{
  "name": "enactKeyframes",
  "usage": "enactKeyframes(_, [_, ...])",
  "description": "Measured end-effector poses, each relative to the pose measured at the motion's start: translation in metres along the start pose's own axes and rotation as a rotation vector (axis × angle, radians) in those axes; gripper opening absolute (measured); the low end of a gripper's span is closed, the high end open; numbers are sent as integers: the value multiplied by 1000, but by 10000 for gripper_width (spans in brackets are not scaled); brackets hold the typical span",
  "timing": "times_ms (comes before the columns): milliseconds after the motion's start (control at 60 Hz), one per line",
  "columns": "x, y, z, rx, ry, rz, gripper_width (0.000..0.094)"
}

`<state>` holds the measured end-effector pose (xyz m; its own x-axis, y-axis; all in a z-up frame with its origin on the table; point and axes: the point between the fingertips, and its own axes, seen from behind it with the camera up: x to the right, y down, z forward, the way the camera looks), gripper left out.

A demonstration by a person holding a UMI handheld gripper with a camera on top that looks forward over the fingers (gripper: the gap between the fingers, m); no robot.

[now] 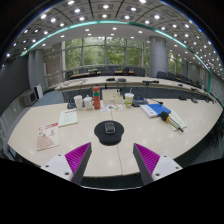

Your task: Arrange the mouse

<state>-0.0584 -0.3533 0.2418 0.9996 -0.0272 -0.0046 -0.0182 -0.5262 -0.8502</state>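
Note:
A dark mouse (pixel 110 127) lies on a round black mouse pad (pixel 109 133) on the pale table (pixel 60 150), just beyond and centred between my fingers. My gripper (pixel 112 158) is open and empty, held above the table's near part. Its two magenta pads (pixel 77 155) stand wide apart, with bare table between them.
Behind the mouse pad stand a red can (pixel 97 101), cups (pixel 129 99) and a small bottle (pixel 79 101). Papers (pixel 68 117) and a printed magazine (pixel 47 136) lie to the left. A blue booklet (pixel 152 110) and papers lie to the right. Chairs and more tables stand beyond.

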Motion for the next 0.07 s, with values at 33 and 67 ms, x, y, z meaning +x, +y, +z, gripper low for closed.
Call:
enactKeyframes(33, [1,0,-3,1,1,7,852])
enactKeyframes(67, [1,0,-5,-1,-2,13,853])
